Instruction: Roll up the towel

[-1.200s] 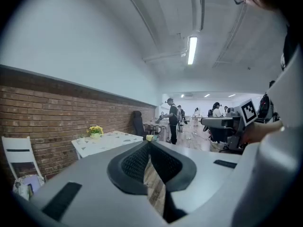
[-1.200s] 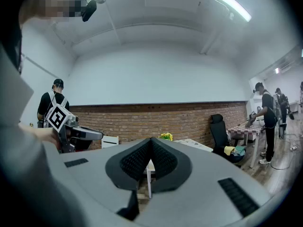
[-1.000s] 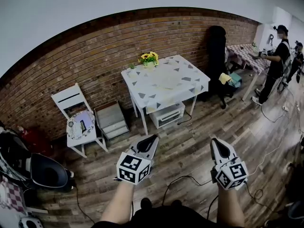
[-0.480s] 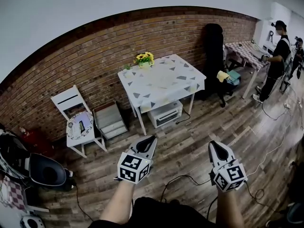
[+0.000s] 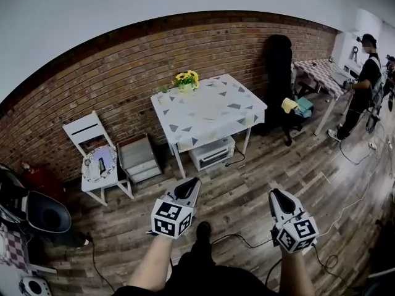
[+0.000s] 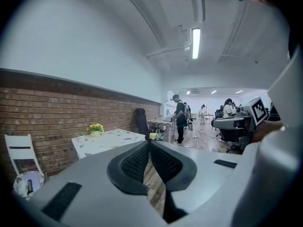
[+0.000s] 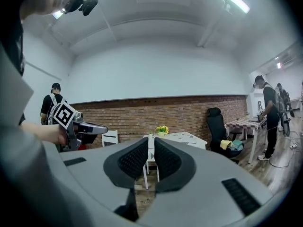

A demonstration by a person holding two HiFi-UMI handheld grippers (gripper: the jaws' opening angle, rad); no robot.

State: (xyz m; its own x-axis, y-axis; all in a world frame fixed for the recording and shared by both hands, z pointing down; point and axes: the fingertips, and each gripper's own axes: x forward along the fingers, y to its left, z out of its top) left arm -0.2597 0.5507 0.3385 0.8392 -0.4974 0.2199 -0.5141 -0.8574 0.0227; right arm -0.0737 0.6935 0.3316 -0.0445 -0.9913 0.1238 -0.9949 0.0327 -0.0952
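A pale towel lies flat on the white table with grey triangles, across the room by the brick wall. Both grippers are held in the air over the wooden floor, far short of the table. My left gripper is shut, its pads meeting with nothing in them. My right gripper has just been opening; a narrow gap shows between its pads and nothing is between them. The table stands straight ahead of the right jaws.
A yellow flower pot stands at the table's back edge, a white appliance under it. A white chair and grey drawers stand to the left, a black office chair to the right. Cables cross the floor. A person stands far right.
Both grippers have sunk a little in the head view. The view has shifted, and a shoe now shows on the floor between the arms.
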